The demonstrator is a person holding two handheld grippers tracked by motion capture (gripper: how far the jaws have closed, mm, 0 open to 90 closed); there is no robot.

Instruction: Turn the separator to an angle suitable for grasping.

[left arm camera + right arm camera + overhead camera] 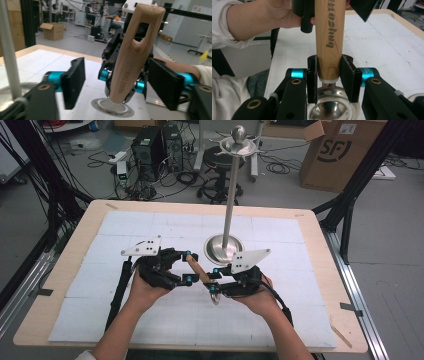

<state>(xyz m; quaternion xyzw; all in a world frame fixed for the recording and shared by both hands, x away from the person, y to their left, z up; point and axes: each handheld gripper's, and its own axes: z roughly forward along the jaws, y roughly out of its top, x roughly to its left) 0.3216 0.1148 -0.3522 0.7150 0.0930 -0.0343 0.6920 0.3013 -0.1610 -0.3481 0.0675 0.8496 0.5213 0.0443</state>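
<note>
Right gripper [329, 78] nearest lens: jaws clamped on lower end of wooden handle [329, 37] of ladle, pads pressed against both sides; shiny metal bowl [332, 110] just below. Left gripper [116, 85] unclenched, jaws standing either side of same handle, gap visible on each side, no contact seen. Ladle held above white mat [150, 227], between both hands, just in front of metal stand base [224, 247].

"SF" on cardboard box [340, 151]

Metal stand [229, 205] upright on white mat [150, 227]; cardboard box [337, 152] & PC towers [157, 147] behind table.
</note>
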